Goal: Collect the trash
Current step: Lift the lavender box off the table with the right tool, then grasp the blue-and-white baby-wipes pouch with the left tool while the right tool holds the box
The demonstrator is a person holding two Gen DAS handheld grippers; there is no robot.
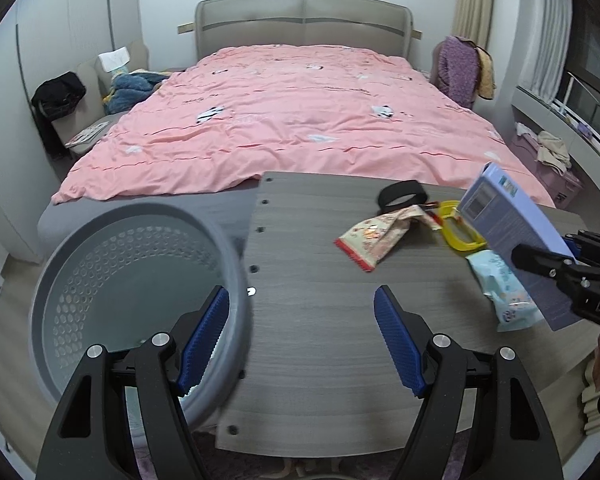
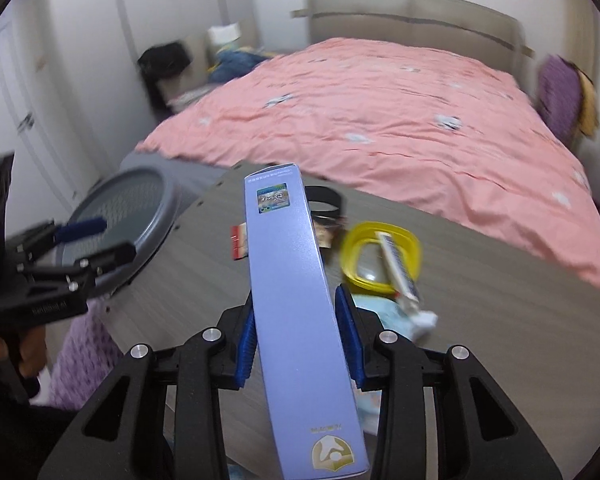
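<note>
Long lilac box (image 2: 292, 280) clamped, right gripper (image 2: 298, 336), gold logo

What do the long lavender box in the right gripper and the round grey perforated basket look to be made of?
The long lavender box looks like thin coated cardboard: flat printed faces, crisp folded edges, a slight sheen. It is clamped in the right gripper. The round grey perforated basket looks like moulded matte plastic: even punched holes, a smooth thick rim. The left gripper hangs open beside it.
</note>
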